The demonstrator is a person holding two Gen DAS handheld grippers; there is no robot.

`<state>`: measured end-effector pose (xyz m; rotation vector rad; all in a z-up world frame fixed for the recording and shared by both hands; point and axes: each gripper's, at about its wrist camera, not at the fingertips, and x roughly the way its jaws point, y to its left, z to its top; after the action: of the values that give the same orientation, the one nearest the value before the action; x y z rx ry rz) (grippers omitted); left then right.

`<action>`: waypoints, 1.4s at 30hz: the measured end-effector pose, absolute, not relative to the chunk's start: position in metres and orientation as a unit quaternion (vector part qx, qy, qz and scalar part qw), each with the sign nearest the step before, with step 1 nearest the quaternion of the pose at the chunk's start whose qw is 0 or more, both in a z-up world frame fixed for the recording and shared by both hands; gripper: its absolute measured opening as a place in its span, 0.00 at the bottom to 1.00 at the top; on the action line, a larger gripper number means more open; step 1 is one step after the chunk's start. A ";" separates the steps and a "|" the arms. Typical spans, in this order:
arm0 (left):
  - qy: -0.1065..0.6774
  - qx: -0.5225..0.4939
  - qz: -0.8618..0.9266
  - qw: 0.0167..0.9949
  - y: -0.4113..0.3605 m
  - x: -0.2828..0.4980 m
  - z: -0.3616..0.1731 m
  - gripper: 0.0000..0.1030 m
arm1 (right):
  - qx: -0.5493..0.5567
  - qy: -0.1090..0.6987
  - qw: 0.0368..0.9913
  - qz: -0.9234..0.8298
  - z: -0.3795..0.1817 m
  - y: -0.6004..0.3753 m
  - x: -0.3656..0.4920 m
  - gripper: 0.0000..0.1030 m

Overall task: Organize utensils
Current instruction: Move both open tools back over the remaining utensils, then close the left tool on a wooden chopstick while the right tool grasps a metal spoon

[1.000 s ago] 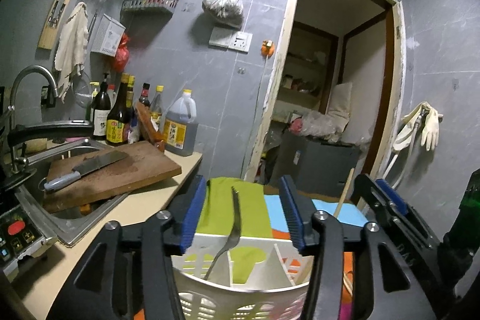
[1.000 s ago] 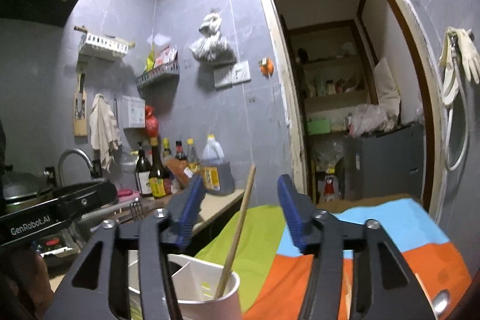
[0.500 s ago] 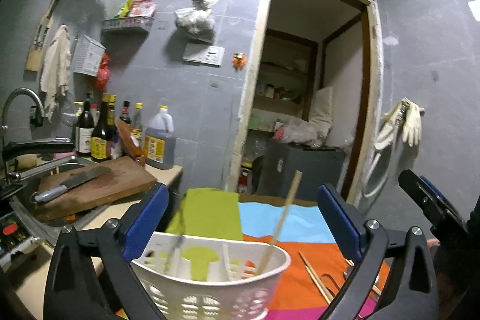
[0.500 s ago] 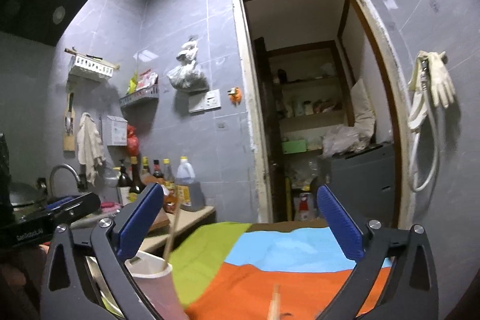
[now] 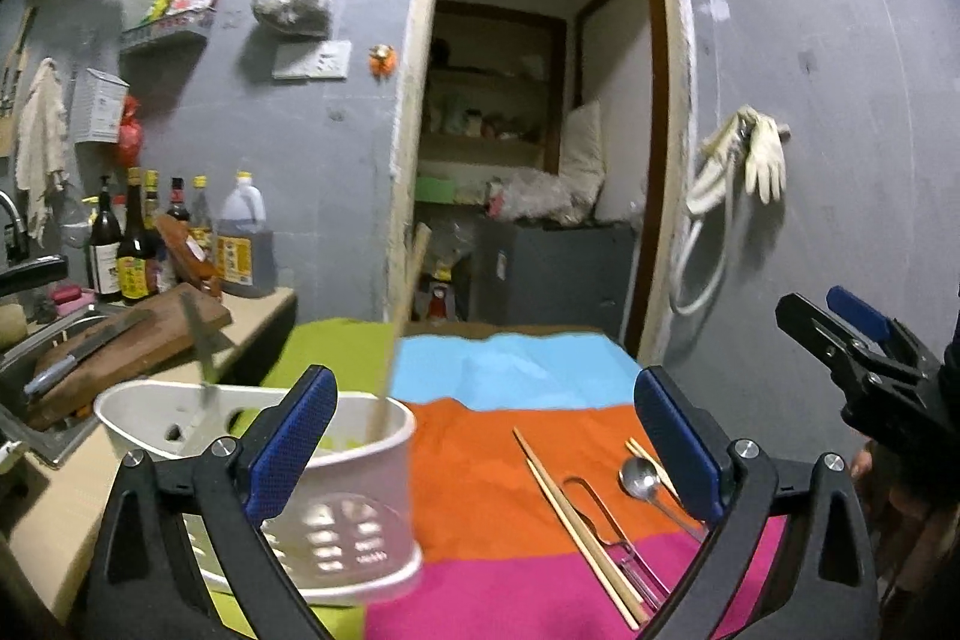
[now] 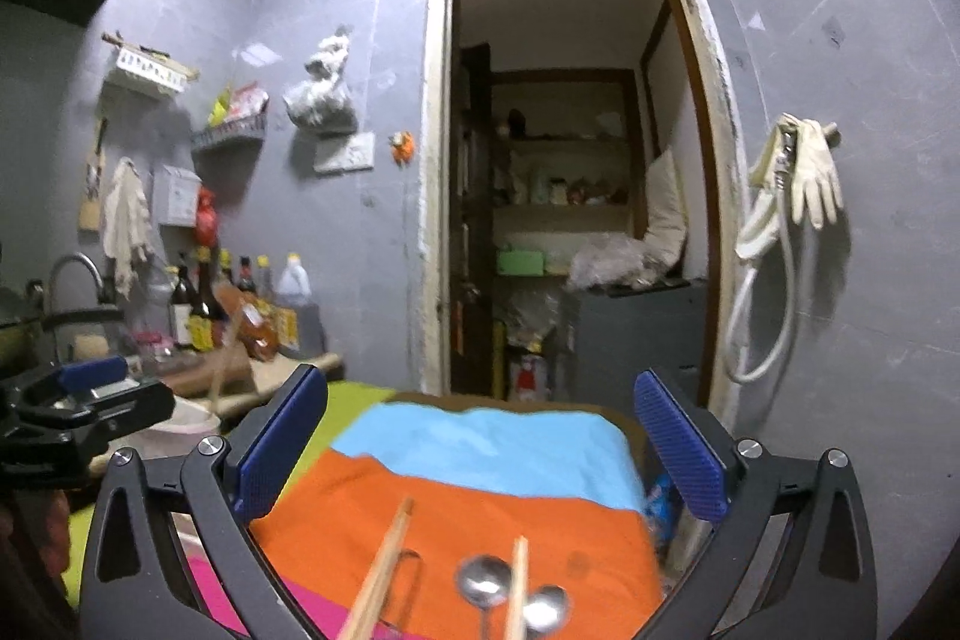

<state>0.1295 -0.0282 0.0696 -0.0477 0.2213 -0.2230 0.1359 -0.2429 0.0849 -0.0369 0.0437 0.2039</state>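
Left wrist view, left to right: cutting board [image 5: 129, 346] with a knife [image 5: 84, 352] beside the sink; white utensil basket [image 5: 264, 466] on the striped cloth [image 5: 480, 466], holding a blurred metal utensil [image 5: 201, 346] and one upright chopstick [image 5: 399, 322]. Left gripper [image 5: 480, 451], jaws wide apart, nothing between the pads. On the cloth to the right of the basket lie chopsticks [image 5: 576, 526] and a spoon [image 5: 639, 478]. Right wrist view: right gripper [image 6: 480, 451], jaws likewise wide apart and empty, above chopsticks [image 6: 384, 568] and two spoons [image 6: 480, 589].
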 end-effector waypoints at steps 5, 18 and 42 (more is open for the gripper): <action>0.153 -0.008 -0.123 0.981 -0.050 0.144 0.052 0.95 | -0.024 0.063 0.994 0.083 0.067 -0.261 0.144 1.00; 0.271 0.012 -0.140 0.952 -0.072 0.177 0.007 0.89 | -0.018 0.206 0.977 0.055 0.025 -0.284 0.180 0.81; 0.436 0.013 -0.168 0.884 -0.089 0.240 -0.047 0.39 | -0.032 0.399 0.915 0.060 -0.033 -0.291 0.227 0.55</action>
<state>0.2396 -0.0895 -0.0474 0.0260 0.9066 -0.3488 0.2268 -0.2911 -0.0327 -0.0649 0.8210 0.1233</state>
